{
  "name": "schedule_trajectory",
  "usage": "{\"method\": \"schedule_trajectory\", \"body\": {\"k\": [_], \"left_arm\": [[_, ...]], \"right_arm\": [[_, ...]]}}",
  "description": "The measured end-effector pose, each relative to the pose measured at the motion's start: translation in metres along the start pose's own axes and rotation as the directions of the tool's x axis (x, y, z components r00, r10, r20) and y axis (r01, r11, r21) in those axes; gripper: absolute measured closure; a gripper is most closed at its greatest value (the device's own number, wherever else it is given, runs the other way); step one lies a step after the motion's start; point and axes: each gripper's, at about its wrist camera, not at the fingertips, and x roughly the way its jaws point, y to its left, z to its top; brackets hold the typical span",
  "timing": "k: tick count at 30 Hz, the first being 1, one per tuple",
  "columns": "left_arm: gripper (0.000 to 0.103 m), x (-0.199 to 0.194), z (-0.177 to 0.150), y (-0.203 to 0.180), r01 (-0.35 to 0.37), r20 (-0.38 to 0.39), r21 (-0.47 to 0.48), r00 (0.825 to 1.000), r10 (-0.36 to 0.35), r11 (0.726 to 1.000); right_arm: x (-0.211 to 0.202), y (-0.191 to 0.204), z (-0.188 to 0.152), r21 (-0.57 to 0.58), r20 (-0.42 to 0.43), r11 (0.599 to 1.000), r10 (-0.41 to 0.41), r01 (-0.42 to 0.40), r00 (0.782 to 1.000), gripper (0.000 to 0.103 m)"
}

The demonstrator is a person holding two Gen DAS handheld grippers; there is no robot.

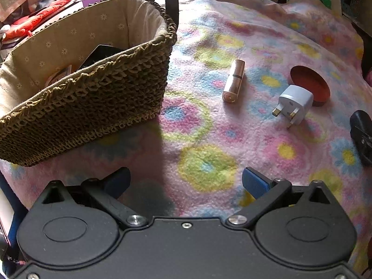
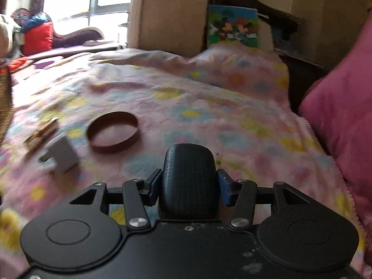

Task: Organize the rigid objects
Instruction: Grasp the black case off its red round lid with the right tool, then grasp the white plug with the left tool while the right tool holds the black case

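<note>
Left wrist view: low over blanket [image 1: 232, 139], facing forward, basket [image 1: 93, 97] close left. Right wrist view: lower, nearer. Shared: plug [image 1: 294, 105] [image 2: 61, 152], round lid [image 1: 310, 84] [image 2: 112, 134].

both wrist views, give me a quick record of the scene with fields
surface: floral blanket
basket: woven basket, left of the loose items, already holding things
loose items: gold lipstick tube, white plug adapter, round red lid
left tool: left tool open, empty
right tool: right tool shut on black ribbed object
</note>
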Motion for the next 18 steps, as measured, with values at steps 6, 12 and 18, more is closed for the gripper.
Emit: {"method": "schedule_trajectory", "body": {"k": [6,12,18], "left_arm": [[0.004,-0.002,0.0,-0.001,0.015,0.002,0.01,1.0,-0.015,1.0],[0.004,-0.009,0.009,-0.008,0.014,0.034,0.02,0.999,-0.015,1.0],[0.004,0.0,0.042,-0.037,0.069,0.031,-0.005,0.997,-0.069,0.998]], "right_arm": [[-0.001,-0.002,-0.019,-0.02,0.099,1.0,0.011,-0.009,0.995,0.018],[0.011,-0.016,-0.03,0.062,0.118,0.995,0.068,-0.076,0.991,0.012],[0.013,-0.018,-0.033,0.071,0.131,0.994,0.075,-0.085,0.989,0.011]]}}
